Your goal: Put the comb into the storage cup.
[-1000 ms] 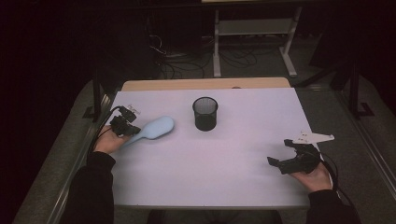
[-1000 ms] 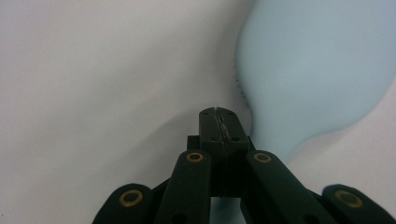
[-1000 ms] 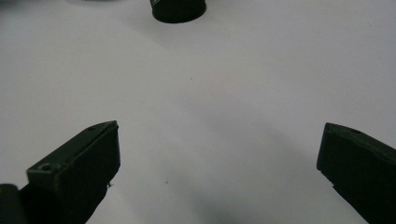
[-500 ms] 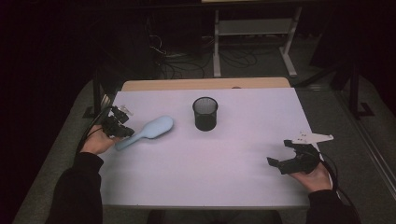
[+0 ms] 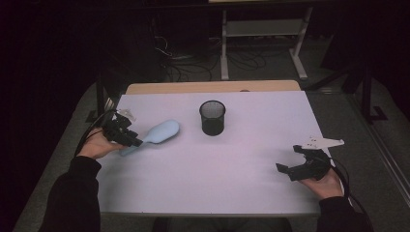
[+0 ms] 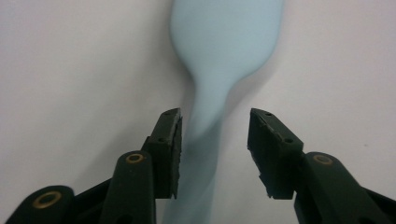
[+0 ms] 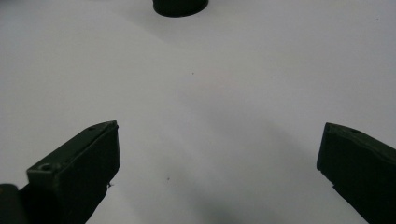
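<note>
A pale blue spatula (image 5: pixel 155 135) with a plain, unpatterned surface lies on a white table (image 5: pixel 241 164); its handle runs between the black jaws of the left gripper (image 5: pixel 126 138). Small brass-coloured rivets dot those jaws. Beyond the spatula's blade stands a black mesh cup (image 5: pixel 212 117) with a fine grid pattern. The right gripper (image 5: pixel 295 162) is black, topped by a light grey plate. Both sleeves are black. A tan wooden strip edges the table's far side.
</note>
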The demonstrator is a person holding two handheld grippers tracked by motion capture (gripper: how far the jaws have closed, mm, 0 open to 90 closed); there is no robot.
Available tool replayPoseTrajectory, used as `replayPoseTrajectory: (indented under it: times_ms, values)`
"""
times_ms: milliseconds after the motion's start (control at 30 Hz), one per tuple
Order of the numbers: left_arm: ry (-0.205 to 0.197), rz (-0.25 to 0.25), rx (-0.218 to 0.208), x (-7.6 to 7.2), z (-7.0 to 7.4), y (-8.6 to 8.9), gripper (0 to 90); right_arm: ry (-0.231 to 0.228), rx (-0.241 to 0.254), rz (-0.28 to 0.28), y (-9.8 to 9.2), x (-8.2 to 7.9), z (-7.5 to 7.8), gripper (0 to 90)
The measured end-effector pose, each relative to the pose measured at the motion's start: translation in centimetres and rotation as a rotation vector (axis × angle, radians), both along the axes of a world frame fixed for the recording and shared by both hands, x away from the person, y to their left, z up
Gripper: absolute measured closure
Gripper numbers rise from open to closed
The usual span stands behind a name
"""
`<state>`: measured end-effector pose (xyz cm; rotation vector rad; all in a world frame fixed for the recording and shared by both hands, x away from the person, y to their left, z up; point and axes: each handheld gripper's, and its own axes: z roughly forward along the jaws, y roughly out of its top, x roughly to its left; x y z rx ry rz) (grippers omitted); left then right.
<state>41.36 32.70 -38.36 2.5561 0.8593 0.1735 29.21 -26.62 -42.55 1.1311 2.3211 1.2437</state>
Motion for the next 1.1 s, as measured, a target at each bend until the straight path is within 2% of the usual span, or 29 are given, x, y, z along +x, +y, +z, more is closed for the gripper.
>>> replayPoseTrajectory:
  times_ms: [133, 333, 500, 667, 867, 1000, 1100]
  values:
    - [0.025, 0.008, -0.02, 0.3, -0.2, 0.2, 49.6, 0.0, 0.003, 0.0, 0.0, 0.0, 0.0, 0.0]
    - [0.003, 0.003, -0.028, 0.7, -0.7, 0.3, 39.2, 0.004, -0.001, 0.005, 0.0, 0.0, -0.1, 0.0]
    - [-0.005, -0.038, -0.01, 1.0, -1.4, 0.1, 33.0, 0.013, -0.006, 0.007, 0.1, 0.1, -0.2, 0.0]
    - [-0.008, -0.057, -0.032, 1.3, -1.8, -0.2, 26.9, 0.013, -0.013, 0.009, 0.1, 0.1, -0.2, 0.0]
    - [0.012, -0.08, -0.034, 1.5, -2.2, -0.2, 25.7, 0.015, -0.015, 0.007, 0.1, 0.1, -0.2, 0.0]
    - [0.007, -0.085, 0.007, 1.5, -2.4, -0.3, 29.3, 0.015, -0.02, 0.011, 0.1, 0.1, -0.3, 0.0]
    - [0.009, -0.086, 0.017, 1.4, -2.6, -0.2, 33.4, 0.014, -0.02, 0.01, 0.1, 0.1, -0.3, 0.0]
